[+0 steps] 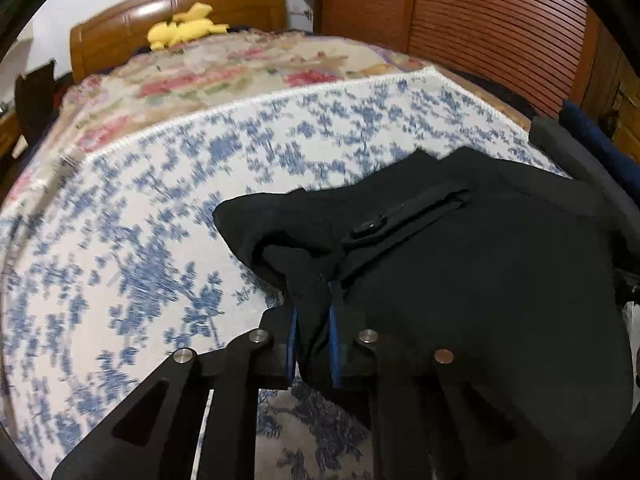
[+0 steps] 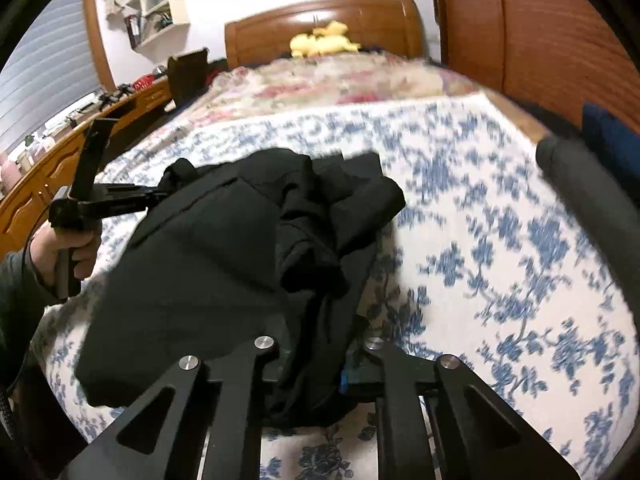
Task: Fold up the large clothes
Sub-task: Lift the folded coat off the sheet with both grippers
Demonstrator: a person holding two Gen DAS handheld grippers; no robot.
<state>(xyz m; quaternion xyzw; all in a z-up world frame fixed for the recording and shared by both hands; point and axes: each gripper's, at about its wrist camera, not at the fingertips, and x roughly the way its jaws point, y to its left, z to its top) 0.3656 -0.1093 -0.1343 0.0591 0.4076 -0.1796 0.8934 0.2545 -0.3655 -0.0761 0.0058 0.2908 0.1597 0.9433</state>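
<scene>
- Left hand-held gripper (image 1: 312, 320): fingers closed, pinching black cloth, gripped by a bare hand (image 2: 66, 250).
- Right hand-held gripper (image 2: 316, 360): fingers clamped on cloth.

Home bedroom. My cameras look along a bed with a blue-and-white floral blanket (image 1: 168, 200) over a pink floral quilt (image 1: 192, 80), ending at a glossy wooden headboard (image 2: 320, 24) with a yellow plush toy (image 2: 324, 42) against it. Slatted wooden wardrobe doors (image 1: 480, 20) stand beside the bed. On the other side, a long wooden dresser (image 2: 56, 164) cluttered with small items, white wall shelves (image 2: 160, 8) above it, window blinds (image 2: 52, 68) next to them.
</scene>
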